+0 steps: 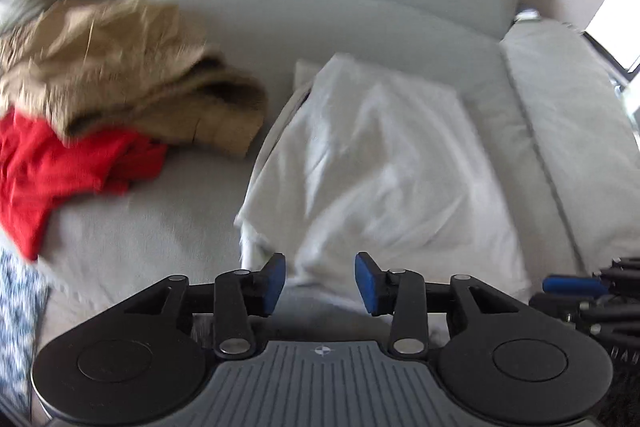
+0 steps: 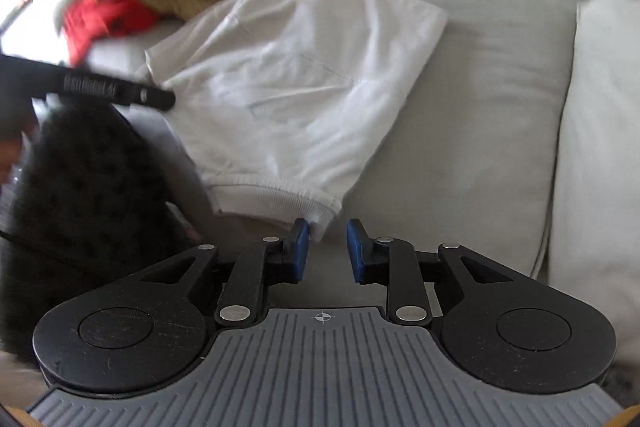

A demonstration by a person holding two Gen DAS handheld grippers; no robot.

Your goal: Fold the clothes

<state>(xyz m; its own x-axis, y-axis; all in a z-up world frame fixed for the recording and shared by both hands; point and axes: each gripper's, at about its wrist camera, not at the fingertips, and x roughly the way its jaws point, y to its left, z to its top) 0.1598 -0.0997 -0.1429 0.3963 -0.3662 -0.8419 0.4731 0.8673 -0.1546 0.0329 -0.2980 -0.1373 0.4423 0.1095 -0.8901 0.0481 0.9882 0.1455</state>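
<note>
Both grippers spread over the near hem of a white garment on a sofa.

Right gripper: jaws apart, ribbed hem corner just at the left pad, not pinched. Left gripper: jaws apart, empty, over the same hem. The white garment lies flat at 12 o'clock on the sofa, apparently spread for folding. 2 unfolded items, tan garment and red garment, wait at 10 o'clock.
</note>
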